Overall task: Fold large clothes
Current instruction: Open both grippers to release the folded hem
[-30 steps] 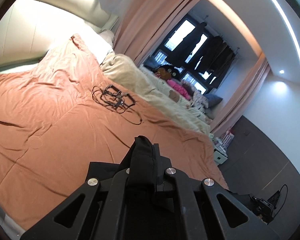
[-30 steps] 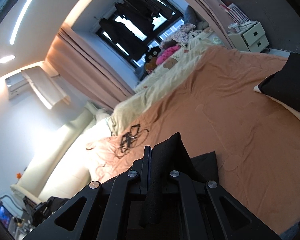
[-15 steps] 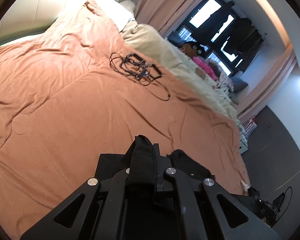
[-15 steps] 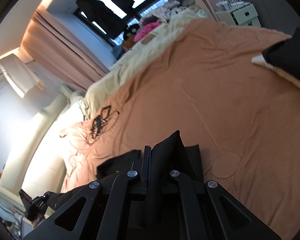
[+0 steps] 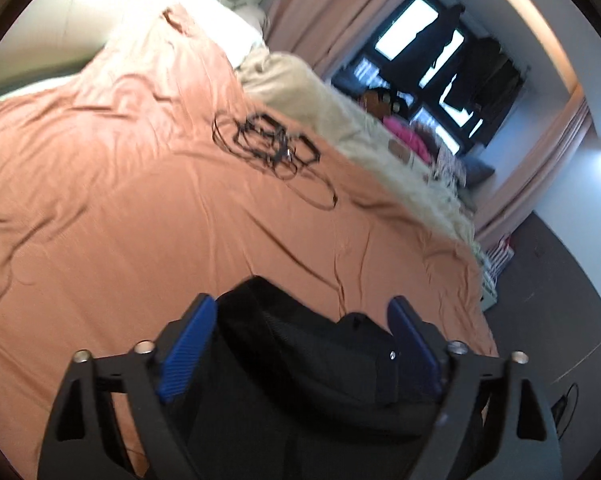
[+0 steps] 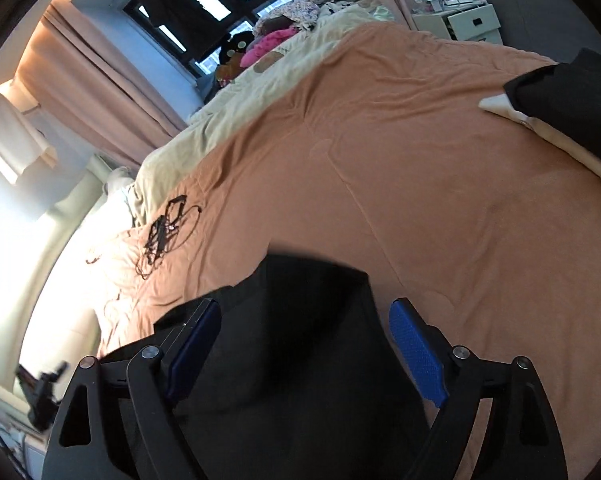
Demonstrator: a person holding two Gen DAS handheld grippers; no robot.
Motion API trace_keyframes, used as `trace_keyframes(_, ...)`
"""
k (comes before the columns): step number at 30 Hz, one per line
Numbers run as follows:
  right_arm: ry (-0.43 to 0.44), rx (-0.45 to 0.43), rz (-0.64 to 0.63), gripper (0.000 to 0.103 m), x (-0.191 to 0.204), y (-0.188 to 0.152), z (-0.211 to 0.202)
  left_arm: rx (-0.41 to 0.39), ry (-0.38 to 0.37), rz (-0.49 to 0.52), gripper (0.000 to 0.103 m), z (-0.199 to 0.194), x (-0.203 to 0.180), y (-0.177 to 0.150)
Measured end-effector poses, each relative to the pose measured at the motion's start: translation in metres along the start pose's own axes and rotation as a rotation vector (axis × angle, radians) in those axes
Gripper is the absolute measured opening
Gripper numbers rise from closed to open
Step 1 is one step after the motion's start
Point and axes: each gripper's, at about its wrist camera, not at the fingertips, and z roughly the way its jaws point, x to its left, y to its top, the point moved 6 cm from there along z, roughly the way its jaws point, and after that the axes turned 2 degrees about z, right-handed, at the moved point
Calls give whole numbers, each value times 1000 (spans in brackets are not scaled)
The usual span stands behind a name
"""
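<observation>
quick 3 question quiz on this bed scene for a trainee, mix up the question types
1. True or false: the left gripper has its jaws clamped shut on the black garment.
2. Multiple choice: what lies on the orange bedspread towards its far side? A) a tangle of black cables B) a white towel C) a pair of shoes
3. Fill in: in the right wrist view, the right gripper has its jaws ____, with the black garment lying between them.

Key
1. False: the jaws stand open, with the garment between them.
2. A, the black cables.
3. open
</observation>
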Motion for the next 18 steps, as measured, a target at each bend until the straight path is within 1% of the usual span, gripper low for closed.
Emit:
trace_keyframes(3, -32, 9, -12, 87, -7, -8, -9, 13, 41, 6, 91, -12, 8, -3)
trace_keyframes(5, -55, 27, -28, 87, -10, -14, -12, 32, 70, 30, 91, -15, 15, -7)
trace_keyframes(10, -124, 94, -111, 87, -13, -22, -4, 145, 177, 122, 91, -4, 30, -23)
trace_keyframes(12, -157, 128, -160, 87, -13, -22, 3, 200, 218, 178, 87, 7, 35, -29)
trace_keyframes(14, -185, 171, -219, 87, -11, -22, 12, 254, 243, 225, 87, 17, 39, -34)
trace_keyframes(18, -231, 258, -323, 87, -9, -24, 34, 357, 265, 277, 86, 46, 48, -43)
